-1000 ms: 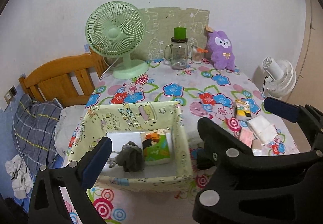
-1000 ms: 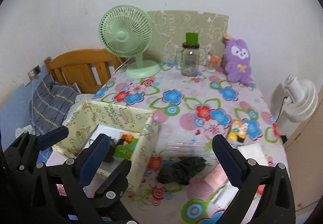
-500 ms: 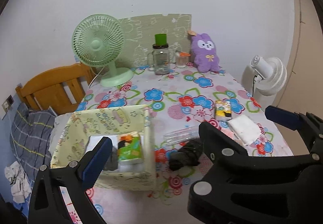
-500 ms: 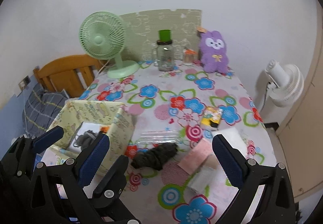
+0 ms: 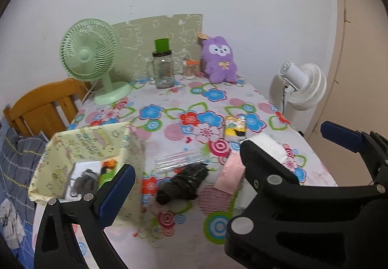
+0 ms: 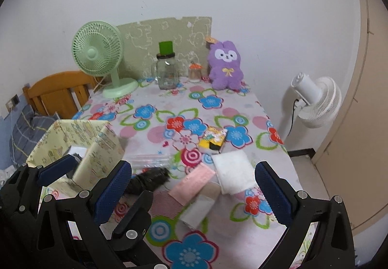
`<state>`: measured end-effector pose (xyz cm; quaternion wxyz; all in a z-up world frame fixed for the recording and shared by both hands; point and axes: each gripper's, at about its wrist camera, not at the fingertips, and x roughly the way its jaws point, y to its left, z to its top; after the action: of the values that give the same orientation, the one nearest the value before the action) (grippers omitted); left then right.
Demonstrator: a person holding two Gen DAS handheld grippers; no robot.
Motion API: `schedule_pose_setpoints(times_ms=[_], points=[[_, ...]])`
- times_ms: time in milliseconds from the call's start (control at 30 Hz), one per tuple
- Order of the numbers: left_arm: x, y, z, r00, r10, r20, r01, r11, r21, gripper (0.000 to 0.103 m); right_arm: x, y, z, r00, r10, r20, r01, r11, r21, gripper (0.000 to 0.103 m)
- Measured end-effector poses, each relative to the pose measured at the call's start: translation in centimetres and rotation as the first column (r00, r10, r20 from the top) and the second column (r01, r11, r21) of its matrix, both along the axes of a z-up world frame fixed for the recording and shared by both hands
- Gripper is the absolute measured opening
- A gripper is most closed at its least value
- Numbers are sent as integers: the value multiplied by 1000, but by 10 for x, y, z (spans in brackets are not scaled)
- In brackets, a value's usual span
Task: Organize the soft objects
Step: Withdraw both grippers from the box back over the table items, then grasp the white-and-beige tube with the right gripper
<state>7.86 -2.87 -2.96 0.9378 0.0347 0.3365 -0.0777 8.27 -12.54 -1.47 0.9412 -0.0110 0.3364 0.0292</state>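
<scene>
Blue-padded jaws of both grippers stand spread wide with nothing between them: the right gripper hangs over the near table edge, the left gripper beside the fabric bin. Just beyond lie a black bundled cloth touching a clear plastic sleeve, then a pink cloth, a white cloth and a yellow packet on the flowered table. Inside the bin sits a grey bundle. Farthest back stand a green fan, a glass jar and a purple plush.
</scene>
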Motion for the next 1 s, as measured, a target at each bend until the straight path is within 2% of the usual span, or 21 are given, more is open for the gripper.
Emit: schedule_pose_setpoints(times_ms=[167,367,533,700,833,933,1000], points=[[-2,-13,-9,999,-16,30,16,1000,-10,99,3,-14,-12,1000,-5,-30,5,1000,5,103],[1,-24,-25,1000,-24,-7,24,1000,4,99,3,-22,-28,1000,4,-23,-5,1000,-21,103],[5,-33,-42,999,-26,-35,27,999,20,99,9,-27,-43,998,31,-59,-32,999,-14,102],[12,-40,-56,996,-40,-76,42,999,20,93,17,-34,-60,994,34,-104,-34,999,0,92],[19,-43,-68,993,-40,-114,43,999,23,91,22,-40,-73,990,23,-142,-23,1000,1,89],[25,-43,-79,990,-31,-140,36,999,35,85,27,-42,-83,985,19,-170,-18,1000,6,88],[26,-42,-86,987,-22,-159,28,999,37,84,30,-41,-91,981,23,-194,-21,1000,11,84]])
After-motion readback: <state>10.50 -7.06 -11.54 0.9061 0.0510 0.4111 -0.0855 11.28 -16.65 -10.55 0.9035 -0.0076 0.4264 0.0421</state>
